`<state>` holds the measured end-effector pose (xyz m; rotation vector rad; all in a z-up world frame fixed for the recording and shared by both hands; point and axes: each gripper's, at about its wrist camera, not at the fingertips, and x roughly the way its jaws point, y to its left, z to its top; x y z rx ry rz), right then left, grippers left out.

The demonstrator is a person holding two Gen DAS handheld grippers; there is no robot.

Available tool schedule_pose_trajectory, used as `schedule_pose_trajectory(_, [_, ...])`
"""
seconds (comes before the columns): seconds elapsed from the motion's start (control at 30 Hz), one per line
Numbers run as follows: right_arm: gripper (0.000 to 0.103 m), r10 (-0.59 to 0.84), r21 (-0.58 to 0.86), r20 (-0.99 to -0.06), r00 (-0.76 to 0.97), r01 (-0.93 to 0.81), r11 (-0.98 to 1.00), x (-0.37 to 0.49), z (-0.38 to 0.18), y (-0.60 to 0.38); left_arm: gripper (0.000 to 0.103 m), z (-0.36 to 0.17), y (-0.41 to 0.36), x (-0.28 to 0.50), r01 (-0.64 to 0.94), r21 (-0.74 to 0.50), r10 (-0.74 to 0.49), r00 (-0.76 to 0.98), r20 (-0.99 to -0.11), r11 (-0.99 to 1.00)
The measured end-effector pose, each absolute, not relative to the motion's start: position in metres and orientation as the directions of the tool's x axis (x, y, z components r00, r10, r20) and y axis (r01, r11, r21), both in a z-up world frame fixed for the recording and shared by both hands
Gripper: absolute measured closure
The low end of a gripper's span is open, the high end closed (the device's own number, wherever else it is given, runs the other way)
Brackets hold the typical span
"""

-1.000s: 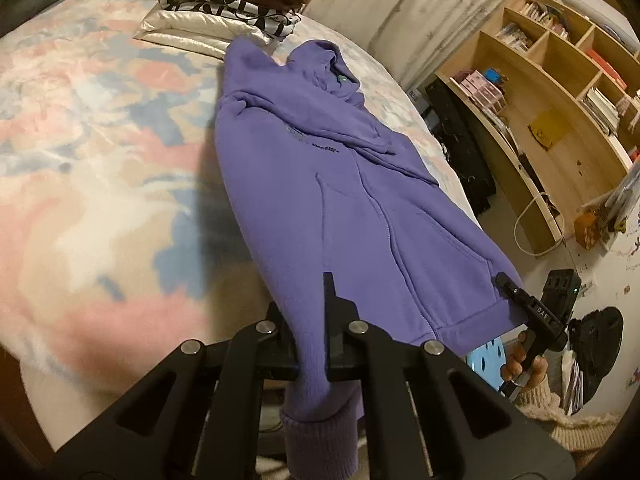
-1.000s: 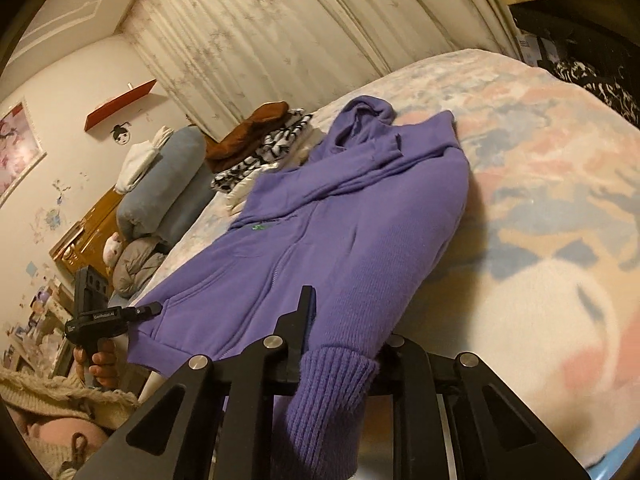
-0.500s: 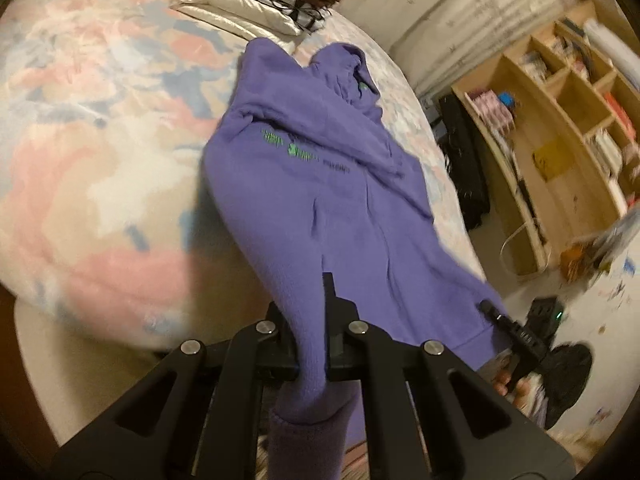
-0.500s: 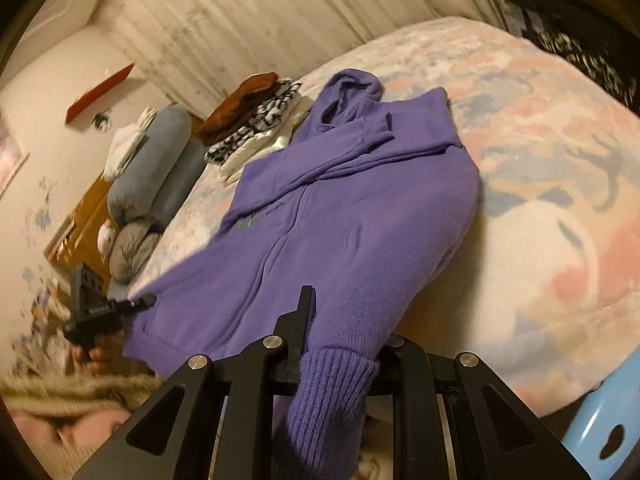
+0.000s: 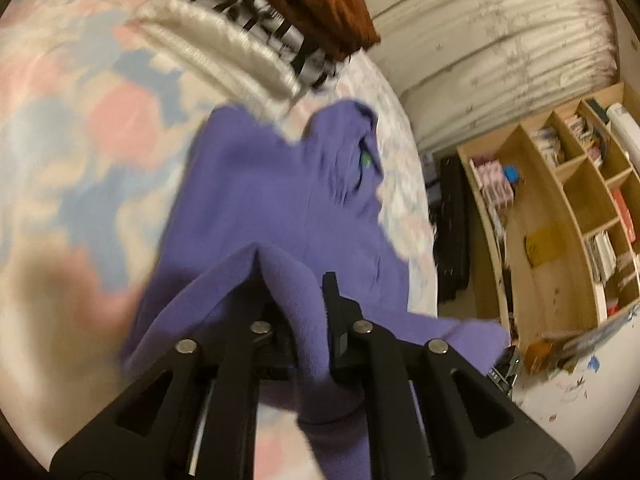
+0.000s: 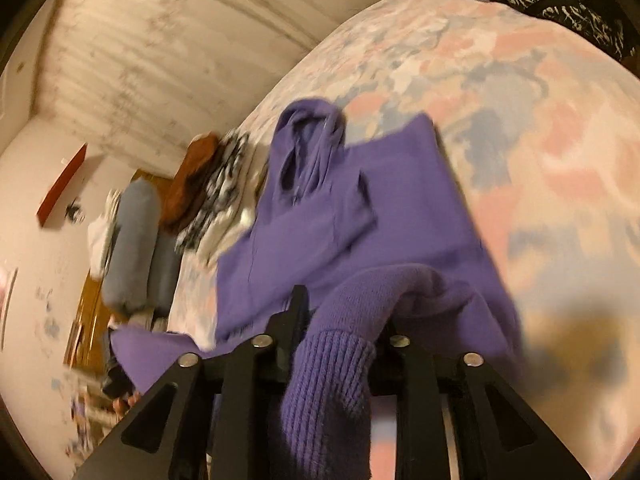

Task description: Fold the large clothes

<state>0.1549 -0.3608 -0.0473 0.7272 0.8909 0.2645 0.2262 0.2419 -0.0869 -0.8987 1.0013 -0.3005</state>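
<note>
A purple hoodie (image 5: pixel 260 192) lies on the bed with its hood (image 5: pixel 352 140) at the far end. My left gripper (image 5: pixel 296 280) has the hoodie's bottom edge between its jaws, raised over the body of the garment; the jaws are opening and the fabric still fills the gap. In the right wrist view the same hoodie (image 6: pixel 352 216) stretches away, hood (image 6: pixel 308 128) far. My right gripper (image 6: pixel 348 300) holds the ribbed hem, which drapes over one finger; its jaws are opening too. Both views are blurred.
The bed's pastel patchwork cover (image 5: pixel 80 120) spreads left of the hoodie. A stack of folded clothes (image 5: pixel 260 20) sits beyond the hood. A wooden shelf unit (image 5: pixel 560 220) stands on the right. Grey bolsters (image 6: pixel 136 240) lie against the wall.
Both grippers have carried the hoodie's bottom edge forward over its body toward the hood. The hood and the folded stack look much nearer. The lower half now doubles over the upper half.
</note>
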Motion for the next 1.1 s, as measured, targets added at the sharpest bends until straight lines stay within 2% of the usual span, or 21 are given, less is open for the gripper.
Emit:
schedule_pose_trajectory(0.03, [0.065,0.493,0.683,-0.605,0.625,0.09,0.725,0.17,-0.047,-0.362,0.091,-0.088,0.242,0.245,-0.178,-0.774,-0.595,0.543,-0.593,0.608])
schedule_pose_trajectory(0.07, [0.062,0.492,0.699,-0.59,0.64,0.099,0.708,0.192,-0.046,-0.366,0.084,-0.09,0.243,0.26,-0.183,-0.779,-0.598,0.544,-0.588,0.599])
schedule_pose_trajectory(0.13, [0.042,0.494,0.72,-0.567,0.659,0.105,0.686,0.221,-0.046,-0.369,0.073,-0.095,0.246,0.286,-0.2,-0.788,-0.599,0.55,-0.582,0.582])
schedule_pose_trajectory(0.17, [0.037,0.501,0.736,-0.548,0.669,0.102,0.669,0.238,-0.046,-0.372,0.064,-0.098,0.25,0.297,-0.207,-0.793,-0.594,0.561,-0.576,0.574])
schedule_pose_trajectory(0.2, [0.026,0.503,0.745,-0.534,0.679,0.096,0.66,0.25,-0.046,-0.374,0.056,-0.101,0.254,0.307,-0.21,-0.798,-0.591,0.572,-0.569,0.565])
schedule_pose_trajectory(0.27, [0.019,0.475,0.737,-0.527,0.705,0.1,0.668,0.268,-0.045,-0.38,0.048,-0.106,0.261,0.32,-0.236,-0.777,-0.541,0.6,-0.589,0.584])
schedule_pose_trajectory(0.33, [0.015,0.462,0.731,-0.527,0.713,0.103,0.674,0.279,-0.05,-0.387,0.047,-0.113,0.267,0.333,-0.256,-0.741,-0.496,0.604,-0.624,0.621])
schedule_pose_trajectory(0.47, [0.015,0.397,0.648,-0.604,0.691,0.136,0.75,0.306,-0.07,-0.393,0.047,-0.126,0.265,0.354,-0.249,-0.649,-0.43,0.574,-0.696,0.718])
schedule_pose_trajectory(0.6, [0.016,0.363,0.581,-0.657,0.661,0.137,0.802,0.326,-0.095,-0.391,0.047,-0.132,0.246,0.372,-0.17,-0.522,-0.355,0.559,-0.75,0.836])
schedule_pose_trajectory(0.67, [0.02,0.342,0.537,-0.684,0.644,0.127,0.834,0.335,-0.106,-0.386,0.049,-0.133,0.233,0.379,-0.12,-0.469,-0.331,0.558,-0.761,0.875])
schedule_pose_trajectory(0.8, [0.034,0.291,0.424,-0.735,0.613,0.08,0.902,0.353,-0.121,-0.37,0.057,-0.132,0.202,0.388,0.005,-0.339,-0.284,0.56,-0.779,0.941])
schedule_pose_trajectory(0.9, [0.038,0.257,0.349,-0.76,0.597,0.041,0.936,0.364,-0.131,-0.356,0.061,-0.136,0.18,0.393,0.074,-0.238,-0.239,0.548,-0.802,0.969])
schedule_pose_trajectory(1.0, [0.041,0.177,0.234,-0.807,0.563,0.029,0.972,0.378,-0.143,-0.339,0.061,-0.15,0.162,0.403,0.101,-0.131,-0.165,0.528,-0.833,0.986])
schedule_pose_trajectory(1.03, [0.046,0.16,0.211,-0.813,0.559,0.027,0.977,0.382,-0.146,-0.335,0.061,-0.156,0.156,0.406,0.106,-0.093,-0.135,0.521,-0.843,0.99])
schedule_pose_trajectory(1.07, [0.049,0.14,0.182,-0.819,0.556,0.021,0.983,0.386,-0.15,-0.33,0.067,-0.161,0.153,0.407,0.11,-0.067,-0.114,0.517,-0.849,0.992])
schedule_pose_trajectory(1.1, [0.062,0.124,0.161,-0.82,0.558,0.017,0.987,0.387,-0.151,-0.329,0.08,-0.165,0.15,0.409,0.109,-0.033,-0.085,0.512,-0.855,0.993])
